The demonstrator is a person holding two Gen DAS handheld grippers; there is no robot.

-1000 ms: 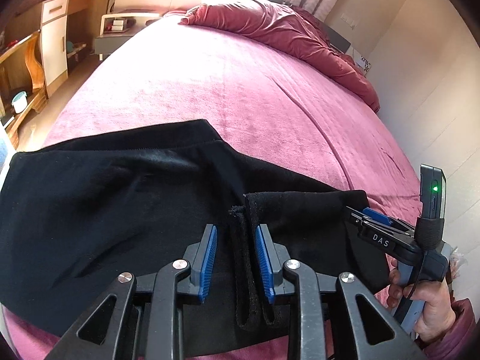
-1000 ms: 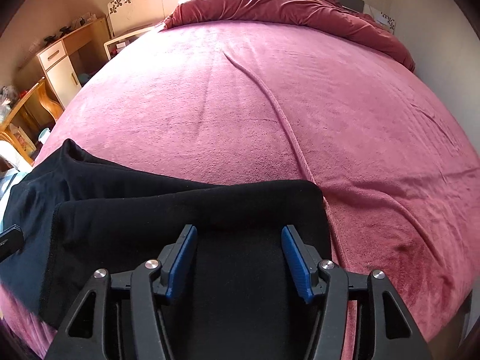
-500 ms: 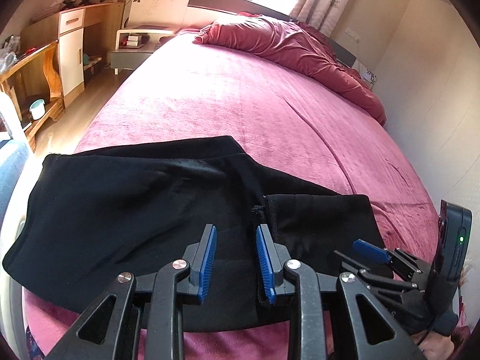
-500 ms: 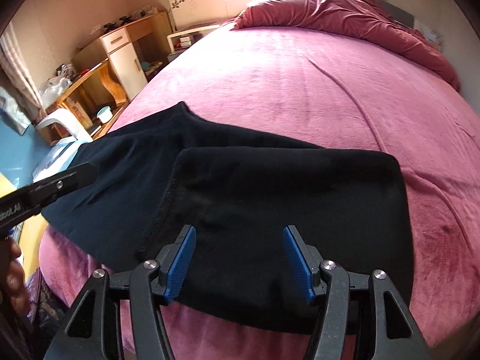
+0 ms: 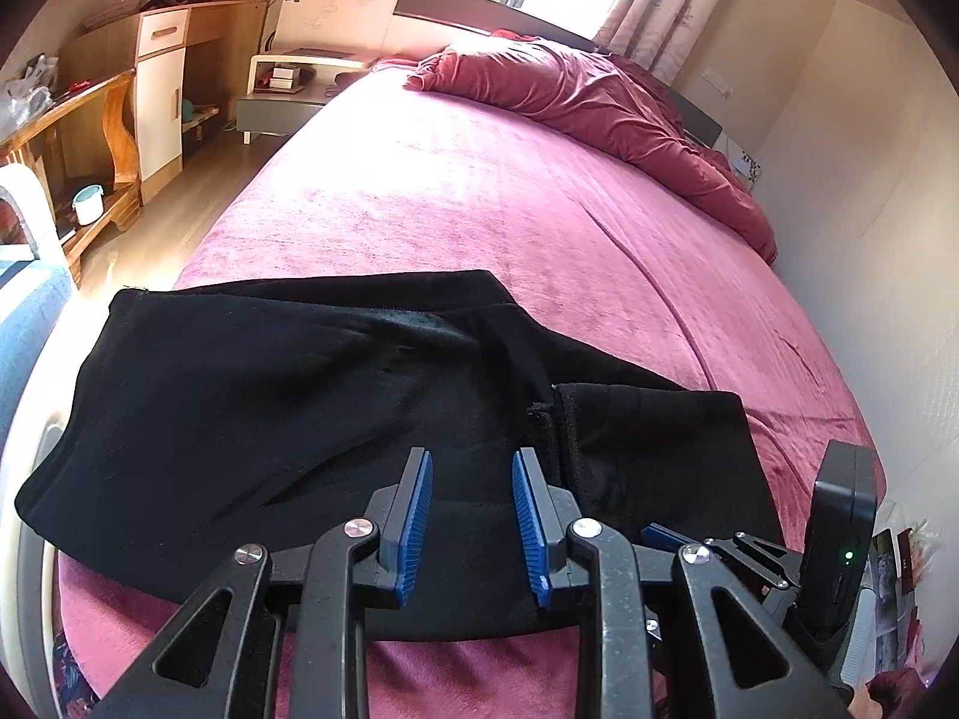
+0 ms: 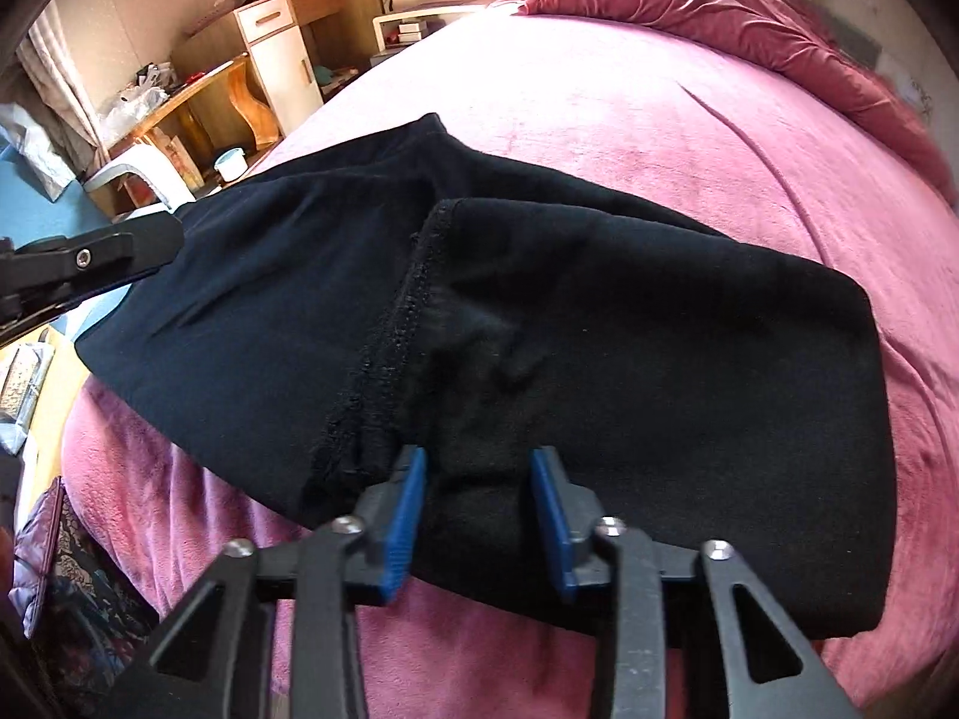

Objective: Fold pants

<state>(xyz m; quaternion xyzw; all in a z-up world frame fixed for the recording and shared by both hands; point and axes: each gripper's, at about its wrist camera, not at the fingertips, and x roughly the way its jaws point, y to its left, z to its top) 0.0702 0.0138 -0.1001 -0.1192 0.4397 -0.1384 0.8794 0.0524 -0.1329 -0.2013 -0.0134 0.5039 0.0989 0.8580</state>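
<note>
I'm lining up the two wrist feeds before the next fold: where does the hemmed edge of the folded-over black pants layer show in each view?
Left wrist: the hemmed edge sits right of centre, just beyond the left gripper, which is open.
Right wrist: the edge runs diagonally left of centre, ending beside the open right gripper.
Shared landmark: the crumpled red duvet at the bed's far end.

No legible text or labels anywhere

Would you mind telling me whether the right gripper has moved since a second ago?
Yes. The right gripper has drawn back toward the near bed edge: more of the black pants and wooden desk now shows.
</note>
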